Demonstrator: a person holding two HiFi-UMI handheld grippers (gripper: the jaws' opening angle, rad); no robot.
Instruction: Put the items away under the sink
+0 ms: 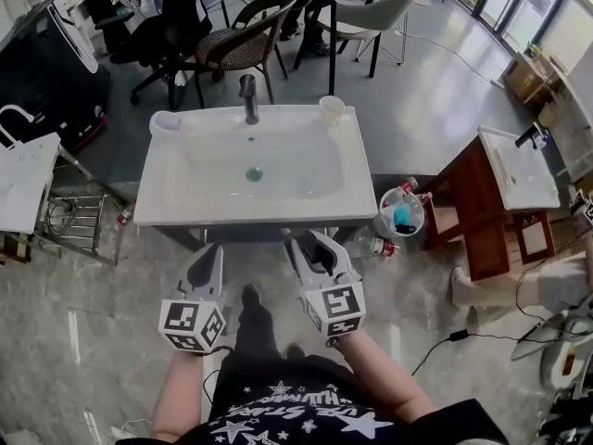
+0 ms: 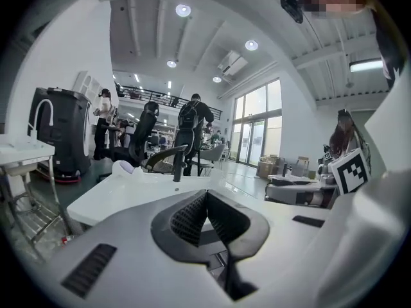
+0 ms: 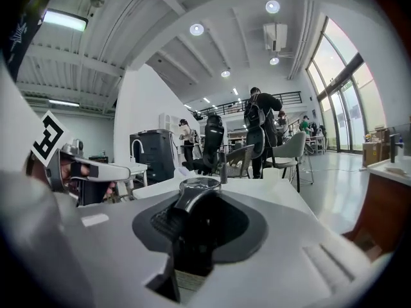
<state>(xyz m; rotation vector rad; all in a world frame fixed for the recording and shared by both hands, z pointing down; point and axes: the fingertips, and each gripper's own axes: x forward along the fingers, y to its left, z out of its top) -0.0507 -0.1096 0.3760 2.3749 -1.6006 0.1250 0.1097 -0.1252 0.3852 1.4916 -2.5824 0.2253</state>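
My right gripper (image 1: 310, 246) hovers just before the front edge of the white sink vanity (image 1: 167, 213). It is shut on a dark item with a shiny silver top (image 3: 199, 186), which fills the gap between its jaws (image 3: 192, 205). My left gripper (image 1: 209, 254) is beside it on the left, at the same height, and its ribbed pads meet at the tips with nothing between them (image 2: 206, 195). Both point nearly level at the vanity. The space under the basin is hidden by the countertop.
On the sink stand a dark faucet (image 1: 248, 98), a white cup (image 1: 165, 121) and a paper cup (image 1: 332, 109). A pail of items (image 1: 401, 213) and a bottle (image 1: 382, 247) sit on the floor to the right, by a wooden vanity (image 1: 482, 202). Another sink (image 1: 23, 174) stands left.
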